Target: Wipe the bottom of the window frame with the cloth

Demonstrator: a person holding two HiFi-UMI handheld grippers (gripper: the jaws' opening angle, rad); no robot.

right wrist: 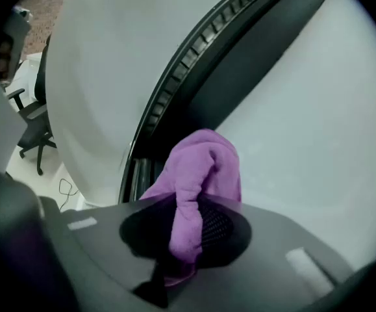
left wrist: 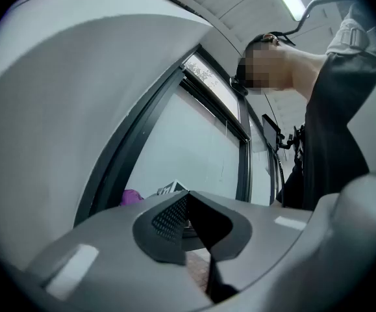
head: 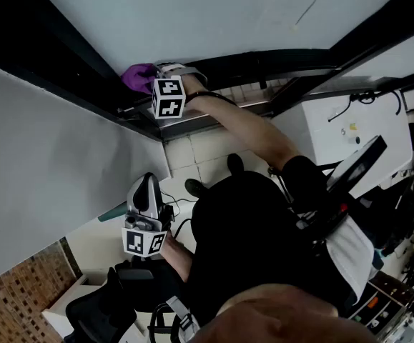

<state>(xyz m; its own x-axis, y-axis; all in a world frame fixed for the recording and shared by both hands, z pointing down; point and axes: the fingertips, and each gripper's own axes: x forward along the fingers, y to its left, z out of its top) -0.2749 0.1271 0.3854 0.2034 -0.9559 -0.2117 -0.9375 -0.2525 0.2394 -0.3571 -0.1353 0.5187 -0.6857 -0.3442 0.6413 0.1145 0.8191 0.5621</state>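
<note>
A purple cloth [head: 140, 76] is bunched against the dark window frame [head: 249, 61], at the corner where two frame bars meet. My right gripper [head: 154, 79] is shut on the cloth, its marker cube just below it. In the right gripper view the cloth [right wrist: 204, 168] hangs folded between the jaws of the right gripper [right wrist: 184, 236], touching the frame's ribbed seal [right wrist: 175, 90]. My left gripper [head: 146, 186] hangs low near the body, away from the frame. Its jaws [left wrist: 197, 233] are shut on nothing. From there the cloth [left wrist: 132, 197] shows small at the frame's foot.
A pale window pane [head: 214, 13] lies beyond the frame, and a grey wall [head: 49, 170] runs along the left. The tiled floor [head: 207, 156], a black office chair [head: 96, 309] and white equipment [head: 335, 131] lie below and to the right.
</note>
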